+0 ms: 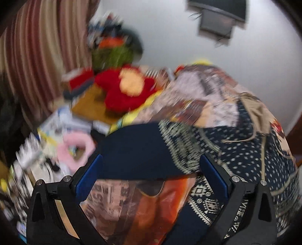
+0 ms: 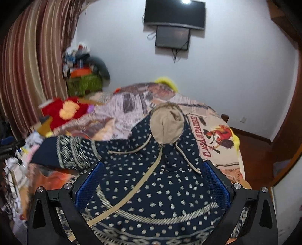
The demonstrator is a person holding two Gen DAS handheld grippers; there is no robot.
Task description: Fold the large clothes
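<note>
Surveying my bed: printed patchwork bedspread (image 2: 132, 105) centre frame bears the navy dotted knit hoodie (image 2: 160, 188); my left gripper (image 1: 151, 165) and right gripper (image 2: 152, 171) both gape, empty. Striped curtain (image 2: 28, 66) upper left; white wall (image 2: 236, 75) behind.

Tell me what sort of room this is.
Most likely a bedroom: a bed under a printed blanket with the navy hooded sweater spread on it, a wall-mounted TV, striped curtains and a red plush toy.

The hoodie (image 2: 154, 181) lies on the bed (image 2: 213, 139), hood (image 2: 168, 126) at the far end, one sleeve (image 2: 62, 152) stretched left. A plush toy (image 2: 64, 111) sits beyond that sleeve. A screen (image 2: 174, 14) hangs on the wall behind the bed.
</note>
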